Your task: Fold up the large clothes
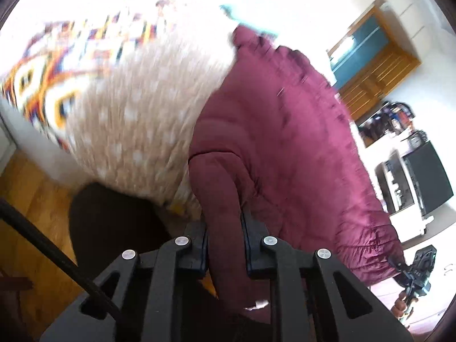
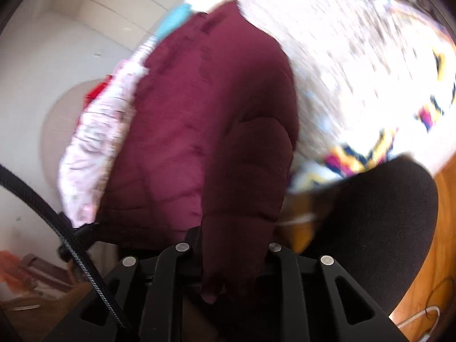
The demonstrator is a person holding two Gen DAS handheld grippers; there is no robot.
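1. The maroon jacket (image 1: pixel 273 131) is lying lengthwise away from both cameras across the blanket (image 1: pixel 136 108).
2. The left gripper (image 1: pixel 225 225) and right gripper (image 2: pixel 230 239) are each pinching its near edge.
3. Only the left view is showing the right gripper (image 1: pixel 413 273) from outside.

My view of a bed (image 1: pixel 85 65) under a beige dotted blanket (image 1: pixel 134 119), a maroon puffy jacket (image 1: pixel 273 142) lying across it, pale pink clothing (image 2: pixel 97 142) just beside.

The dark chair seat (image 1: pixel 114 222) crowds the near edge of the bed (image 1: pixel 136 108). The maroon jacket (image 1: pixel 279 142) fills the middle; pink clothing (image 2: pixel 99 142) blocks one side. The fuzzy blanket beyond lies open.
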